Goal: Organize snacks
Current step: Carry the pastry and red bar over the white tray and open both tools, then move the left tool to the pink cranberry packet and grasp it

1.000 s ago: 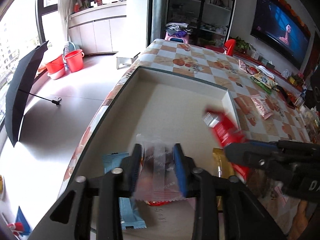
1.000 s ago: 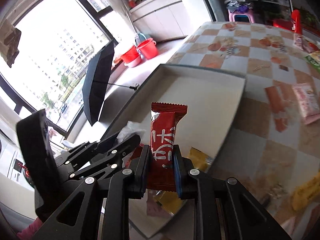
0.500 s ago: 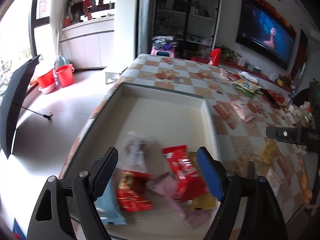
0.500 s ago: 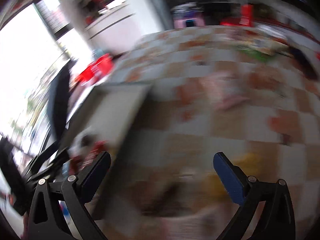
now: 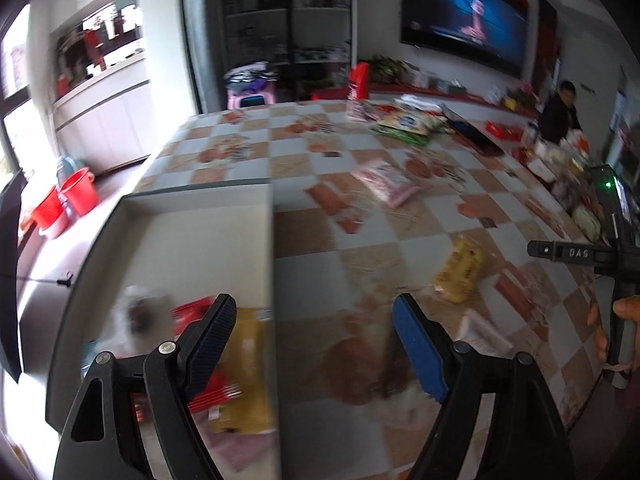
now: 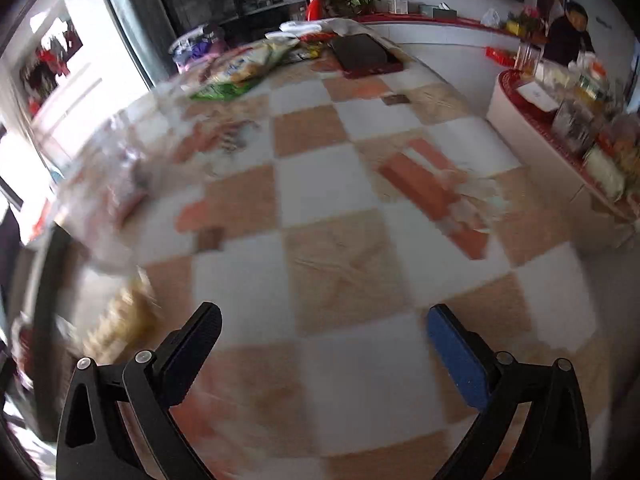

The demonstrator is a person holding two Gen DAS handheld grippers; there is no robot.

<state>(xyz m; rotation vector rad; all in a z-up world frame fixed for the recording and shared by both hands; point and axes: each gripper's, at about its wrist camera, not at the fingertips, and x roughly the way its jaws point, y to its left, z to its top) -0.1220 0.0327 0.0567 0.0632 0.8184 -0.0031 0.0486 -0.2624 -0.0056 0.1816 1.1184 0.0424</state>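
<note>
Both tongs apart & empty above the checked worktop; snacks partly in the box, partly loose.

Left tongs [image 5: 314, 344] stand wide, nothing btwn the pads, straddling the right wall of the white box [image 5: 200, 216]. Left wrist view only: box holds a blurred pile at its near end, incl. a red packet [image 5: 192, 310] & a yellow packet [image 5: 246, 360]; loose on the worktop [image 5: 312, 268] are a yellow snack bag [image 5: 460, 270] & a pink snack bag [image 5: 386, 182]; right tongs' body w/ a hand [image 5: 612, 328] shows at the right edge. Right tongs [image 6: 324, 344] at full spread, nothing btwn them, over bare orange/white squares. Right wrist view only: green & yellow bags [image 6: 236, 70] at the far end beside a dark tray [image 6: 364, 56]; a red-edged side counter [image 6: 532, 120] w/ jars. Room: TV [image 5: 464, 26] on the wall, red buckets [image 5: 66, 204] on the floor, a person [image 5: 558, 110] at the back.
</note>
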